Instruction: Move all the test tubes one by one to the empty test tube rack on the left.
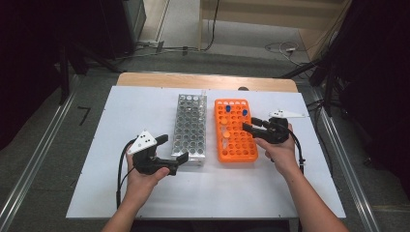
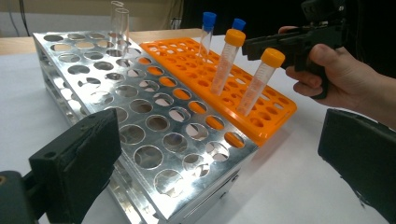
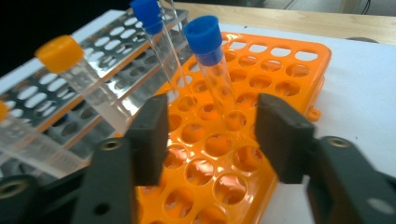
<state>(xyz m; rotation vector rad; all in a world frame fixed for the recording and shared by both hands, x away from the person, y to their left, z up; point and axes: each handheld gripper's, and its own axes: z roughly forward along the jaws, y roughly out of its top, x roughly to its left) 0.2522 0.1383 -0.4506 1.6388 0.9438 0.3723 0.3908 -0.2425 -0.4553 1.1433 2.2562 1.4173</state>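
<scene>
overhead forward-down, gripper cams close, share orange rack [image 1: 236, 130]

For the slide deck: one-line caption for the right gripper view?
Right gripper, jaws apart, lines up on a blue-capped tube standing in the orange rack.

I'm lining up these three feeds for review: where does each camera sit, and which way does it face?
High view: above the person's side, looking forward and down on the table; forearms, hands and both grippers show.
Left gripper view: rides the left gripper, facing across the steel rack; its two fingers show.
Right gripper view: rides the right gripper, facing the blue-capped tube.
Shared: the orange rack appears in all three.
</scene>
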